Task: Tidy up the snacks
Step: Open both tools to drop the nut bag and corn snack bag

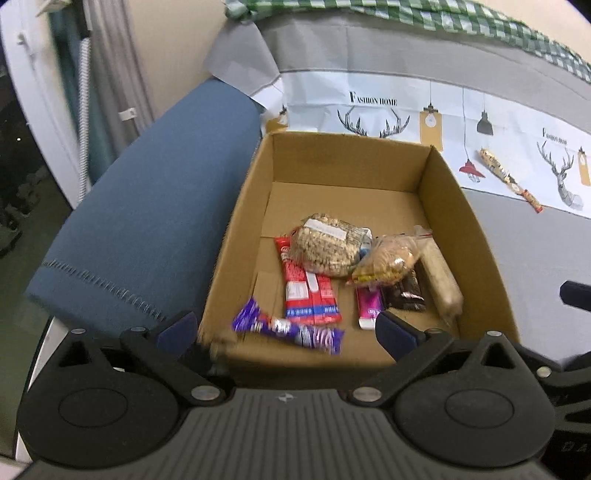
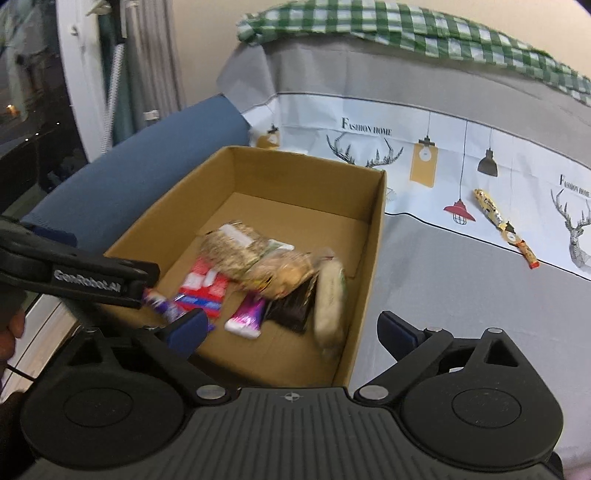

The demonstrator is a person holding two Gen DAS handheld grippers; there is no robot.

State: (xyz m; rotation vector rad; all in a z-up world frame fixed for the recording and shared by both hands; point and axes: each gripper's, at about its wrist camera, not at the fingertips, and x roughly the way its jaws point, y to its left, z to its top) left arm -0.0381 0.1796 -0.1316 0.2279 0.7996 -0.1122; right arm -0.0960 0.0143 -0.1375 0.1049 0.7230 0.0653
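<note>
An open cardboard box (image 1: 476, 236) (image 2: 373, 236) holds several snacks: a bag of nuts (image 1: 325, 251), red packets (image 1: 310, 295), a pink bar (image 1: 369, 306), a dark bar (image 1: 404, 291), a pale roll (image 1: 443, 280) and a clear bag of biscuits (image 1: 388, 262). A purple wrapped bar (image 1: 291, 332) (image 2: 164, 306) is blurred between the fingers of my open left gripper (image 1: 286, 328), over the box's near edge. My right gripper (image 2: 291, 328) is open and empty above the box's near right corner. A gold-and-orange snack stick (image 1: 508, 177) (image 2: 502, 225) lies on the cloth to the right of the box.
The box sits on a grey and white printed cloth (image 2: 461, 295). A blue cushioned armrest (image 1: 147, 221) lies to the left of the box. A green checked cloth (image 2: 406, 29) lies along the back. Curtains and a window frame (image 1: 55, 110) are at far left.
</note>
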